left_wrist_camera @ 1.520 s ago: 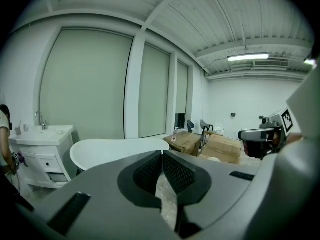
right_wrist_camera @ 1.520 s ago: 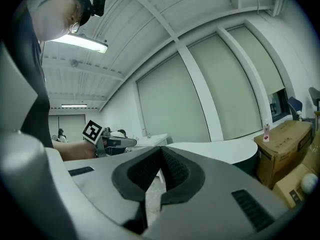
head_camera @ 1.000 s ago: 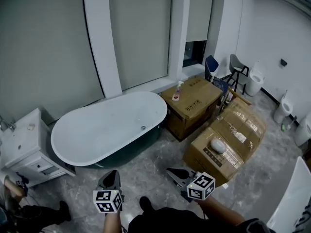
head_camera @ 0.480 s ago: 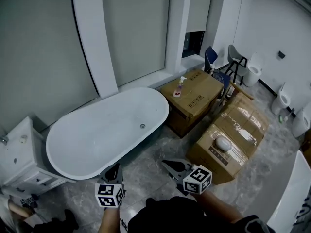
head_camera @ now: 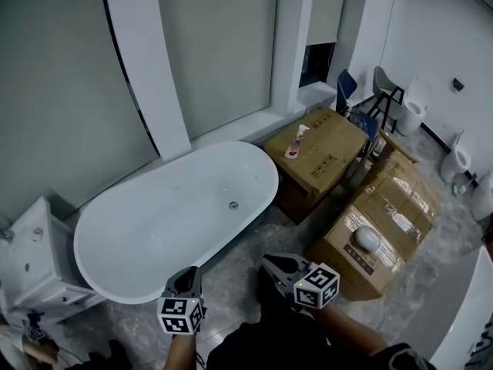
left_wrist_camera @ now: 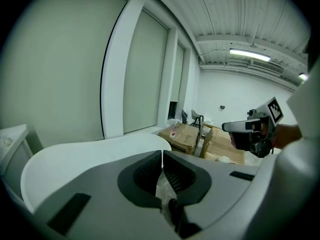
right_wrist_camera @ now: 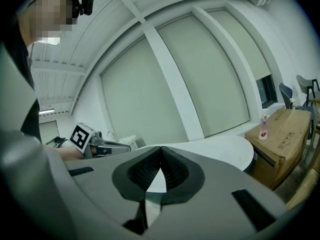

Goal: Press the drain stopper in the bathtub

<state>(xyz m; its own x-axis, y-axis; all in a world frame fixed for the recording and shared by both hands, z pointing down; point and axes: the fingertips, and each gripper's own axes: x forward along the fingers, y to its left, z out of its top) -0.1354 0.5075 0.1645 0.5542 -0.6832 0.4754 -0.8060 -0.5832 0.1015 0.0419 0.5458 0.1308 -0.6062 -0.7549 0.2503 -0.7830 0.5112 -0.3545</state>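
A white oval bathtub (head_camera: 115, 230) stands before me in the head view, with a small round drain stopper (head_camera: 233, 205) on its floor near the right end. My left gripper (head_camera: 188, 277) is held low by the tub's near rim, jaws shut and empty. Over the grey floor right of the tub hovers my right gripper (head_camera: 271, 266), also shut on nothing. The tub's rim (left_wrist_camera: 90, 151) fills the left gripper view past the closed tips (left_wrist_camera: 162, 154). In the right gripper view the tub (right_wrist_camera: 220, 151) lies beyond the closed tips (right_wrist_camera: 161, 150).
Large cardboard boxes (head_camera: 323, 160) (head_camera: 385, 222) stand right of the tub; a bottle (head_camera: 296, 141) lies on the nearer one. A white vanity (head_camera: 31, 268) sits at the left. Chairs (head_camera: 385, 91) and toilets (head_camera: 462, 160) line the far right. Pale window panels (head_camera: 208, 60) rise behind the tub.
The view has drawn closer to the tub, which now sits lower and more central. Both grippers stay shut and low in the frame.
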